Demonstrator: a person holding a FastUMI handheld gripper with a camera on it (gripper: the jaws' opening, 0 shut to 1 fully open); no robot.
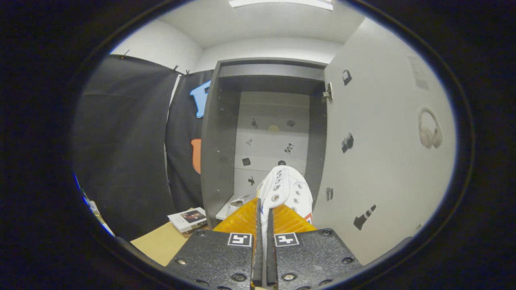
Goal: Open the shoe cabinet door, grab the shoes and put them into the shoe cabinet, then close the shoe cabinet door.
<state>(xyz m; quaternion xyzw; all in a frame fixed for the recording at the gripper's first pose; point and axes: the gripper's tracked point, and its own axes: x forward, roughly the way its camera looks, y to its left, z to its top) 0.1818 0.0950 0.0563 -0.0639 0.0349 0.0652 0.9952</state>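
— Cloth on the left first: dark booth wall (121, 149), hanging in soft folds. What sits below it?

— A tan, flat surface (159, 241), with a small stack of glossy booklets (188, 219) at its far corner.

— And the shoe cabinet?

— Just past the booklets. The shoe cabinet (219, 133) is a tall dark grey box with matte panels and a pale back wall dotted with small dark stickers. Something pale, maybe another shoe (238, 202), lies on its floor; I can't tell for sure.

— The gripper?

— The gripper (265, 219) has its fingers pressed nearly together, pinching a thin fold of the white shoe (287, 187). The shoe is canvas-looking, rounded, with metal eyelets, held up in front of the cabinet opening.

— To the right?

— The cabinet door (383, 153) stands swung open, smooth and light grey, stickers scattered over it, with a metal hinge (328, 93) at the top.
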